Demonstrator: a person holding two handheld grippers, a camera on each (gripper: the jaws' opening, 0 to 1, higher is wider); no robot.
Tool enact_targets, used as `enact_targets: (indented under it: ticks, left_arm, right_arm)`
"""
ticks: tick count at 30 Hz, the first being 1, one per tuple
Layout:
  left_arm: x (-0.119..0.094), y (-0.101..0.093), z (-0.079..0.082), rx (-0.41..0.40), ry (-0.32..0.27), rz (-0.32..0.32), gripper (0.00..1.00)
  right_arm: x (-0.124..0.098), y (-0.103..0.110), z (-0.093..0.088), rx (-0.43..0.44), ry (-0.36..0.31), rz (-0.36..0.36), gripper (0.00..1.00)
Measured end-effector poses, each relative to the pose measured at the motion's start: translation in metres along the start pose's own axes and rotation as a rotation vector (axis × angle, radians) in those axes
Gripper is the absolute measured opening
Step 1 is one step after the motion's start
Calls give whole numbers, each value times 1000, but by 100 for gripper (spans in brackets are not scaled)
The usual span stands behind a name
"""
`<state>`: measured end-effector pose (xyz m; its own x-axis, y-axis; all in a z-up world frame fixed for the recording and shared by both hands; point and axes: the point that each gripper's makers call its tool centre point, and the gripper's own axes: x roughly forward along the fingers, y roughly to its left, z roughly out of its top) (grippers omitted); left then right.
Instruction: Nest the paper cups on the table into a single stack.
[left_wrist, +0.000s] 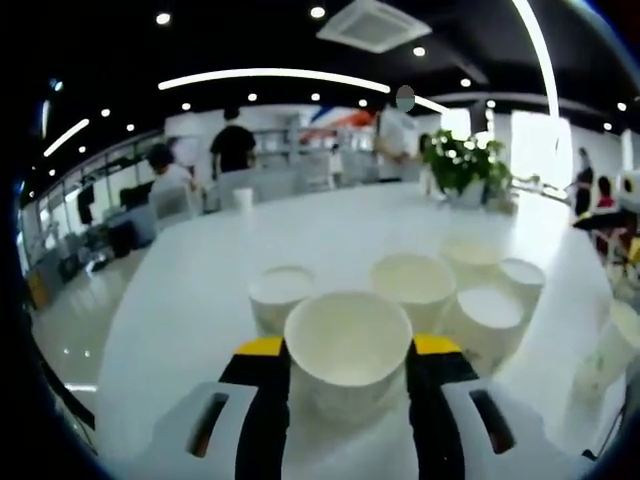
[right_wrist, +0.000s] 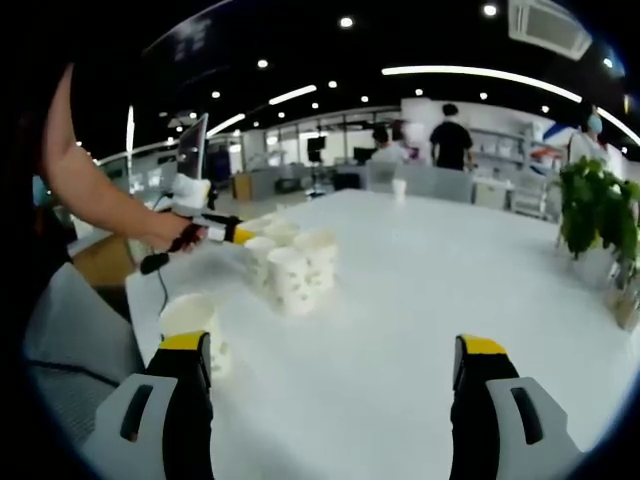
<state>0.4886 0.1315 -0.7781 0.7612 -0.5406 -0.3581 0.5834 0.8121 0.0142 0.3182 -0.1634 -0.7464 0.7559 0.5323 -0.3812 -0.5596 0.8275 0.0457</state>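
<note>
Left gripper view has our left tool (left_wrist: 348, 372) clamped around an empty paper cup (left_wrist: 348, 340), the other cups (left_wrist: 420, 285) clustered just beyond on the white worktop (left_wrist: 200, 290), so next we nest it into one, while our right tool (right_wrist: 335, 400) gapes idle.

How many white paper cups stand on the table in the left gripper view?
7: one between the left gripper jaws, five behind it, one at the right edge. Others may be hidden.
</note>
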Motion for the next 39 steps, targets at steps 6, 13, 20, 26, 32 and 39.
enact_targets:
  ticks: [6,13,20,26,32,39]
  left_arm:
    - [-5,1,1,-5,-10,3,43]
    - [-16,0,9,5,-31,-1,42]
    - [-23,1,29,-5,-61,-6,42]
    - [-26,-3,42,0,-70,-23,42]
    - [-28,-3,55,2,-86,-32,42]
    - [-32,3,75,13,-99,-39,42]
  right_arm:
    - [0,2,0,0,-1,1,100]
    - [0,6,0,-6,-3,9,100]
    - [2,7,2,-12,-6,13,100]
    - [2,9,5,-14,-11,16,100]
    - [2,8,7,-18,-15,16,100]
    - [2,7,11,-20,-21,16,100]
